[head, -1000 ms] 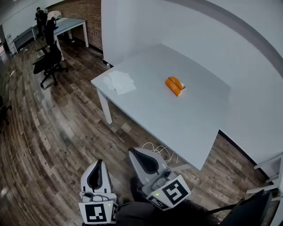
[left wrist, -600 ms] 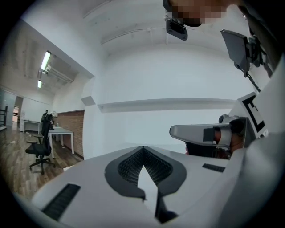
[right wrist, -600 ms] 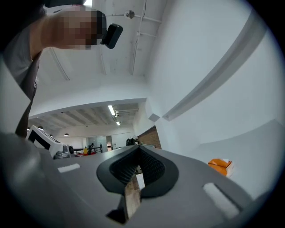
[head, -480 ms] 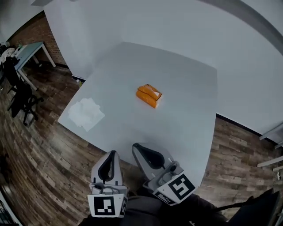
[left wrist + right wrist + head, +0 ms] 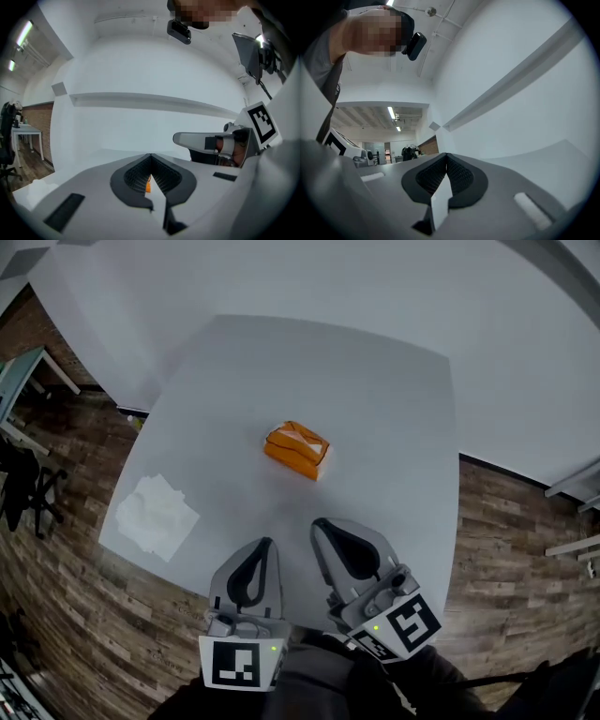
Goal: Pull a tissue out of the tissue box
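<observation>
"Approach was the step in hand, by my reading, as nothing had been gripped. The tissue box (image 5: pixel 296 450) sat near the middle of the counter (image 5: pixel 394 427), well ahead of both tools."

"And the tools themselves?"

"The left tool (image 5: pixel 265 546) and the right tool (image 5: pixel 321 527) hung side by side over the counter's near edge. Both were pinched together with nothing between the pads. In the left gripper view only a sliver of the orange box showed past the closed tips."

"So what did the next move call for?"

"Reaching forward to the box, spreading one tool's jaws and closing them on the tissue at the top slot. I'd guess the other tool would need to press the box down, since a light box could lift with the pull. Whether a tissue stood proud of the slot was too small to tell."

"Anything in the way?"

"No. The counter between the tools and the box was bare. A pile of loose tissues (image 5: pixel 155 515) lay at the near left corner, well apart from the box. An office chair (image 5: pixel 23 493) stood on the wood floor (image 5: pixel 66 615) off to the left, out of the reach."
</observation>
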A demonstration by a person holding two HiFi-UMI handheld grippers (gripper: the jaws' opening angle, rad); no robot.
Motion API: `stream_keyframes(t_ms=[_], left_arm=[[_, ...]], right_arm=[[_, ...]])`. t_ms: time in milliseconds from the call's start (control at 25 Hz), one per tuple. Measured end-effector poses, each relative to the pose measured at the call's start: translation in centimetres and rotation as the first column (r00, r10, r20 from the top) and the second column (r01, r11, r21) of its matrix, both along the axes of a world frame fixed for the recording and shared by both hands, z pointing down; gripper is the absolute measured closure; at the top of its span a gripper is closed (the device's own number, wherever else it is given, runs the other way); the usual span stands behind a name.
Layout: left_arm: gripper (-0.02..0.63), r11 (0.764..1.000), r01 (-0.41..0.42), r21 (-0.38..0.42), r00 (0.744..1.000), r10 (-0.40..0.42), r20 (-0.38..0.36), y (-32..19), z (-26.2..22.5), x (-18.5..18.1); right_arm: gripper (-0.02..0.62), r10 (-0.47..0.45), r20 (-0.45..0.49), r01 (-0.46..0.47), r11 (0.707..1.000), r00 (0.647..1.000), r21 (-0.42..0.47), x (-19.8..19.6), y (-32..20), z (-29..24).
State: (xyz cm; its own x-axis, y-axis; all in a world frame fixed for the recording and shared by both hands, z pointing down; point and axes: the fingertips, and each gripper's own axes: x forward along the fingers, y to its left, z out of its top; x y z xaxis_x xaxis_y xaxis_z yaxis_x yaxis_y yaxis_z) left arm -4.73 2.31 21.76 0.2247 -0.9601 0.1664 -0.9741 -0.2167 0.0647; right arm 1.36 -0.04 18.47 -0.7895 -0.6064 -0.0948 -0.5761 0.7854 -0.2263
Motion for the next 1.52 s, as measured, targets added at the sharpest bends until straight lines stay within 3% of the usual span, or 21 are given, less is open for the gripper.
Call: stream_keyframes(t_ms=[320,680,1040,1440,1520], left_arm=[[0.606,0.976,-0.193,-0.103,0.98,0.187,-0.06,-12.2,5.3,-0.9],[0.606,0.92,-0.318,-0.227,0.947,0.299,-0.116,-18.6,12.1,0.3],[0.606,0.889,-0.338,-0.309,0.941,0.311,-0.135,-21.3,16.8,0.8],[0.606,0.867,-0.34,-0.363,0.94,0.307,-0.148,-22.1,19.3,0.8],[0.606,0.866,-0.338,-0.368,0.941,0.302,-0.153,-22.3,19.6,0.7]], right_arm=[[0.58,0.113,-0.061,-0.115,0.993,0.992,-0.028,-3.3,-11.0,4.9],[0.557,0.183,-0.201,-0.2,0.978,0.962,-0.064,-2.6,-18.6,11.6],[0.479,0.143,-0.356,-0.169,0.985,0.924,-0.045,-3.2,-21.1,17.1],[0.477,0.113,-0.466,-0.185,0.977,0.878,-0.111,-3.2,-21.9,21.9],[0.508,0.112,-0.48,-0.192,0.974,0.87,-0.12,-3.1,-21.9,22.5]])
